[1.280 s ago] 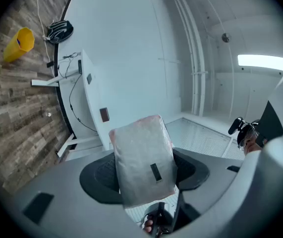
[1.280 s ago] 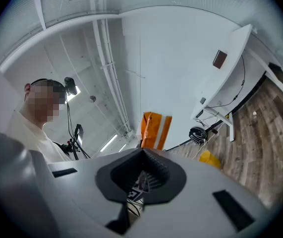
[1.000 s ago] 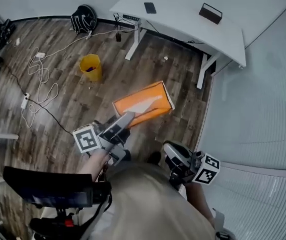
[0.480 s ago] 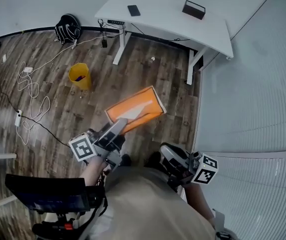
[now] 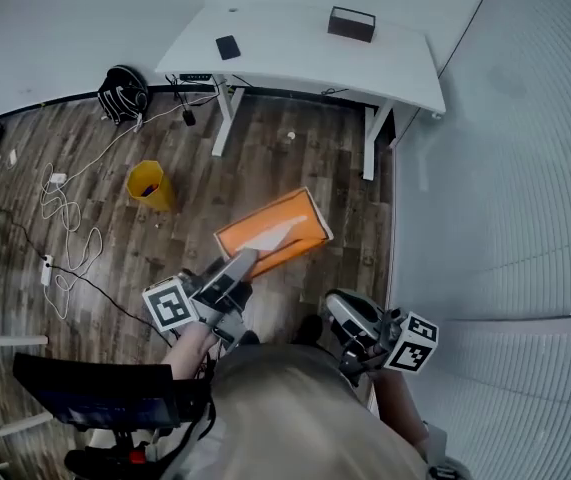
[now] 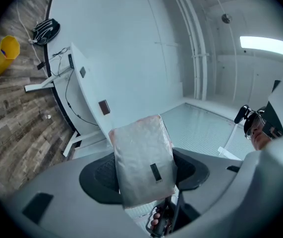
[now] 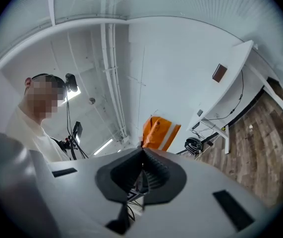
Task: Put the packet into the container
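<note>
Wood floor (image 5: 295,168) spreads out below the person. A white desk (image 5: 295,58) stands at the far wall with a phone (image 5: 227,47) and a dark box (image 5: 351,23) on top. A yellow bin (image 5: 150,184) stands on the planks off to the left.

The packet (image 5: 275,230) hangs in the air above the floor. Its upper face is orange with a pale stripe, and the face shown in the left gripper view is silver. The left gripper (image 5: 237,266) is clamped on the packet's near end, its jaws held partway apart by the packet pressed between them. The rest of the packet sticks out ahead. The right gripper (image 7: 142,171) carries nothing. Its jaws meet with no gap, and it sits low at the person's right side, apart from the packet.

The pick-up looks done, and the step in hand is most likely the carry. The packet is in no container yet. The pictures do not settle which container is meant. The open-topped bin seems the likelier one and the box on the desk the other candidate, and both are well apart from the packet.

What is left is to bring the packet over the container's mouth, lower it in and let go. Because the packet is long, flat and gripped at one end, it will probably need to go in end first.
</note>
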Action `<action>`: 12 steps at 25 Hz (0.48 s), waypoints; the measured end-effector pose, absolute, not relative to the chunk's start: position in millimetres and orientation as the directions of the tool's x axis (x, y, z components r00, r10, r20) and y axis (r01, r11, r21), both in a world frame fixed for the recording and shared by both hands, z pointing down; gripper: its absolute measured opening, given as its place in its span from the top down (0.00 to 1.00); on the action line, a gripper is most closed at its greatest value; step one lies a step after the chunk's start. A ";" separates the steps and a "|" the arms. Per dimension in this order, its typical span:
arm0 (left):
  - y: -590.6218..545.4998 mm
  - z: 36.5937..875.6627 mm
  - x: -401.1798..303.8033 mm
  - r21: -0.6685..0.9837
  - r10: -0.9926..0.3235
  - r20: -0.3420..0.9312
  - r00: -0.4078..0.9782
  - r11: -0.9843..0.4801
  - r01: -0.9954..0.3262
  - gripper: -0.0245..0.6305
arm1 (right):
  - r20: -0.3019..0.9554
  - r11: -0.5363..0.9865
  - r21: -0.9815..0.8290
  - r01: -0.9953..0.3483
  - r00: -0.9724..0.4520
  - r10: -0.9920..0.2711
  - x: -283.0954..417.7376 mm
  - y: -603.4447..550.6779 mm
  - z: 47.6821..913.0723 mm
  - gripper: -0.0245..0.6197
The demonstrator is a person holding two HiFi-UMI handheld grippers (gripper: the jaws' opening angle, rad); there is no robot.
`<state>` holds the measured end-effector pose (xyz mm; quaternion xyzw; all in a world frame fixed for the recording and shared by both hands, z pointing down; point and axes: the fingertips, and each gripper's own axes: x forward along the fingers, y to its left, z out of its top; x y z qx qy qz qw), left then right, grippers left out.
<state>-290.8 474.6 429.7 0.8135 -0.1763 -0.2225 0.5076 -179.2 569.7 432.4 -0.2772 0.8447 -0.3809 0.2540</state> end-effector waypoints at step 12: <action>427.7 415.4 -181.6 0.877 -0.507 -0.132 0.852 -0.461 -0.139 0.55 | -0.230 0.573 -0.799 -0.185 -0.786 -0.574 -81.7 515.8 426.3 0.94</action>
